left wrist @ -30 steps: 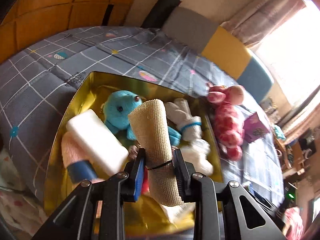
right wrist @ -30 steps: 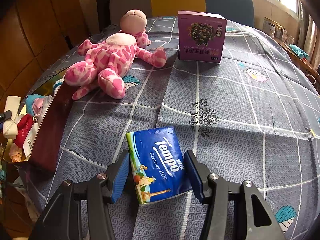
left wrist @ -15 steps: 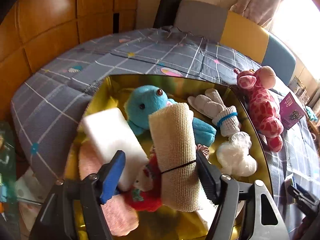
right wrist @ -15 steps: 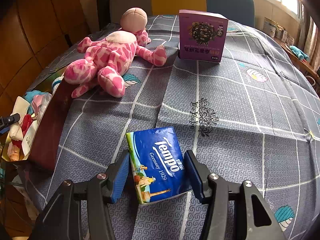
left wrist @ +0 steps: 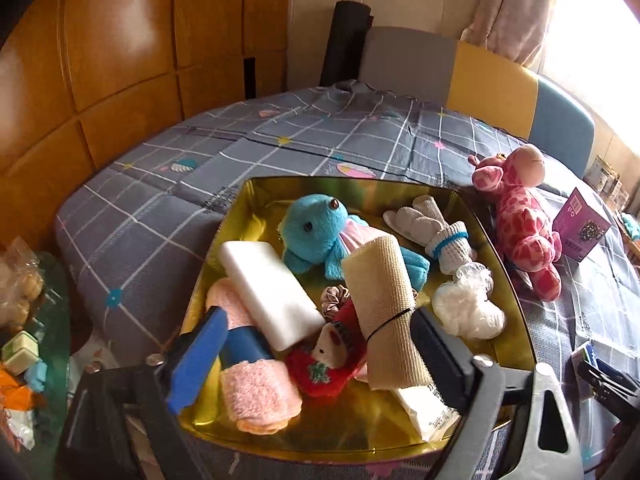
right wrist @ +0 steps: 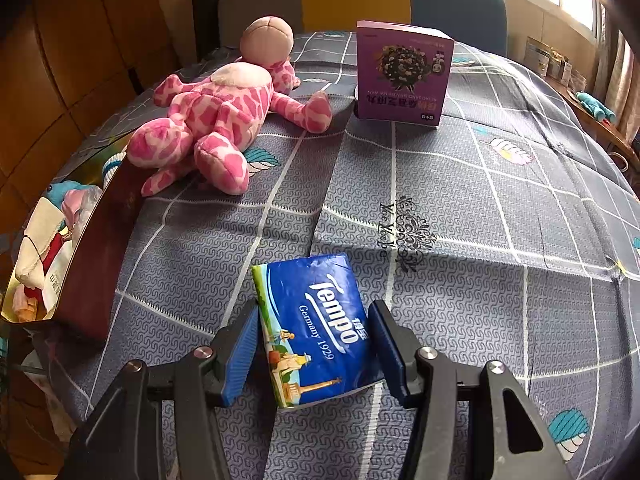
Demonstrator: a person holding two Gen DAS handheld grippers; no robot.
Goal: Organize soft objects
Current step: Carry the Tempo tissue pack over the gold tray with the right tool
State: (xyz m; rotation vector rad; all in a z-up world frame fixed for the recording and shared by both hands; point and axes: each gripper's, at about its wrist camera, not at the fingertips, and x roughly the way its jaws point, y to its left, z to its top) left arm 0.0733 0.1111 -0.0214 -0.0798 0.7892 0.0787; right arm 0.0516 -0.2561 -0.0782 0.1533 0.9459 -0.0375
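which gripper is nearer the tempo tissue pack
Right. The right gripper straddles the Tempo tissue pack on the bedspread; the left gripper is open over the gold box.
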